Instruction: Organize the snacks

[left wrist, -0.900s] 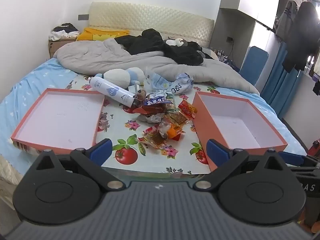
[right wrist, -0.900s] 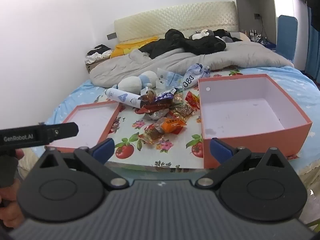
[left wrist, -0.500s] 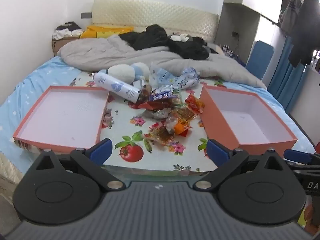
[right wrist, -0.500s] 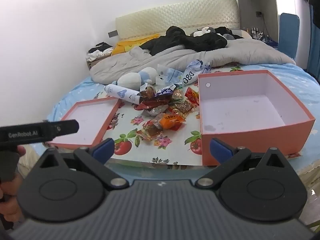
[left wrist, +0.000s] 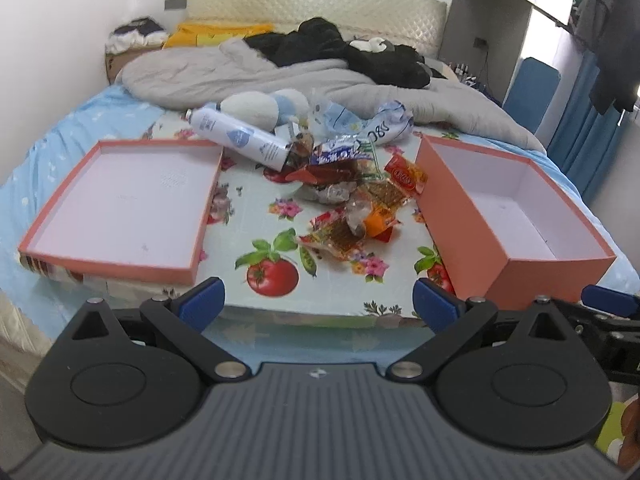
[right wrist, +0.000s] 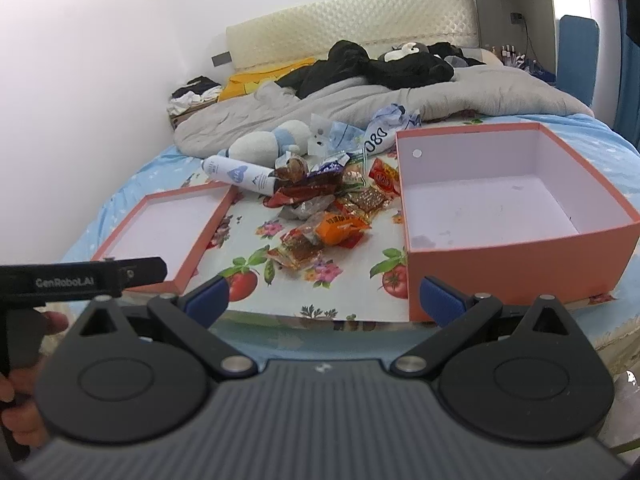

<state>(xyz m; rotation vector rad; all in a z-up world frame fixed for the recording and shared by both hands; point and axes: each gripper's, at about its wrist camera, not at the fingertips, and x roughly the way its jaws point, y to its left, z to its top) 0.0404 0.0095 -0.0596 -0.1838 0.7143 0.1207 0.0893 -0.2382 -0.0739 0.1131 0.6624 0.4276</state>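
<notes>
A pile of snack packets [left wrist: 352, 196] [right wrist: 328, 216] lies on a fruit-print cloth [left wrist: 280, 248] on the bed, between a shallow orange lid [left wrist: 120, 196] [right wrist: 168, 232] on the left and a deep orange box [left wrist: 516, 208] [right wrist: 504, 204] on the right. Both hold nothing. A white spray can [left wrist: 240, 136] [right wrist: 240, 174] lies behind the pile. My left gripper [left wrist: 316, 300] is open and empty at the bed's near edge. My right gripper [right wrist: 324, 296] is open and empty too, in front of the box's left corner.
A plush toy [left wrist: 260, 106], crumpled plastic bags [left wrist: 384, 122], a grey duvet [left wrist: 320, 76] and black clothes [left wrist: 352, 52] lie further back. A white wall stands on the left. A blue chair [left wrist: 532, 88] and hanging clothes are on the right.
Both grippers have moved a little closer to the bed, and the views have tilted down slightly. Both stay open. Nothing on the bed has moved.
</notes>
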